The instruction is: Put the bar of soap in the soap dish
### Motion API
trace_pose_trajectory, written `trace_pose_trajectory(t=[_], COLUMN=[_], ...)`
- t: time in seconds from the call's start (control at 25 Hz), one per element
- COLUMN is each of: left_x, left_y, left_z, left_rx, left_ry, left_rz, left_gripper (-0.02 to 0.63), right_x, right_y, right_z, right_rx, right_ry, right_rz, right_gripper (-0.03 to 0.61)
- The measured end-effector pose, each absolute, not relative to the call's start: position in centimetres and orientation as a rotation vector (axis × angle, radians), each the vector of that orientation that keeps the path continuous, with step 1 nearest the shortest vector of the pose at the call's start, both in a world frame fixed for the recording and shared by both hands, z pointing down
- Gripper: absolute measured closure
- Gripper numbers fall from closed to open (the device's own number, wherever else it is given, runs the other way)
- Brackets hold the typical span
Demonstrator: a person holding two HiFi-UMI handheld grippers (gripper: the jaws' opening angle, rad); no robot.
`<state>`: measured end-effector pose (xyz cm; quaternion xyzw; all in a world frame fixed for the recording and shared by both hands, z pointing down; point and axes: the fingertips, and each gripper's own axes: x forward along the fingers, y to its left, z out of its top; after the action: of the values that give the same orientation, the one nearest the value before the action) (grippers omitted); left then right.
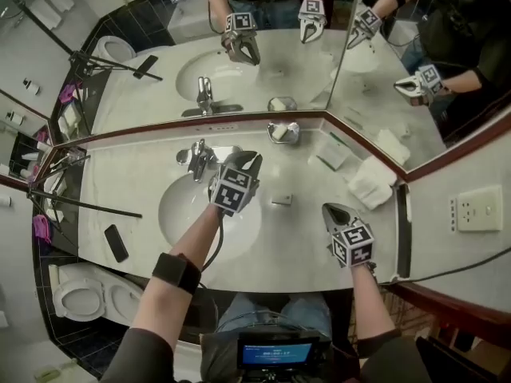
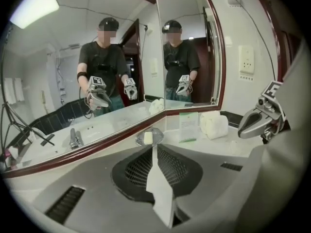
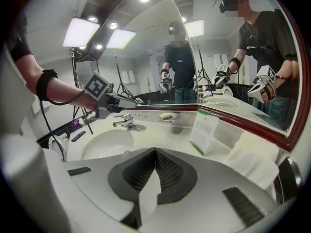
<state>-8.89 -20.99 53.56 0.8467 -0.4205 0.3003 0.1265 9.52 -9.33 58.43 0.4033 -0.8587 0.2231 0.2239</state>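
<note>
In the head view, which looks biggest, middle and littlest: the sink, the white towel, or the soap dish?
1. The sink, by far the biggest.
2. The white towel, folded on the counter.
3. The soap dish, the littlest, though it sits farther back by the mirror, which may shrink it a bit.

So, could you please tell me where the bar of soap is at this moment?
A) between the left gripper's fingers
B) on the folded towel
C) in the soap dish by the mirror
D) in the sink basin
C: the bar of soap lies in the soap dish at the back of the counter, right below the mirror.
</note>
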Motion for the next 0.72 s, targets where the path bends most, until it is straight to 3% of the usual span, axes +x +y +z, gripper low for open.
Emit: trace_pose_trajectory(t=[0.08,0.72], left_x=[-9.9,-15.2], left_y=[-19.0,-5.5], left_z=[52.0,49.5], left_rx=[2.462,2.326], left_ry=[-1.241,-1.326], left_rz=[0.818,0.553], left_gripper=[0.614,0.614], right_x=[9.4,10.1], right_y=[-9.3,-7.4], right_z=[57.8,55.2], right_rx=[1.107,1.096], right_ry=[-2.367,-2.346], right_rz=[0.599,0.526], right_gripper=[0.560,0.560])
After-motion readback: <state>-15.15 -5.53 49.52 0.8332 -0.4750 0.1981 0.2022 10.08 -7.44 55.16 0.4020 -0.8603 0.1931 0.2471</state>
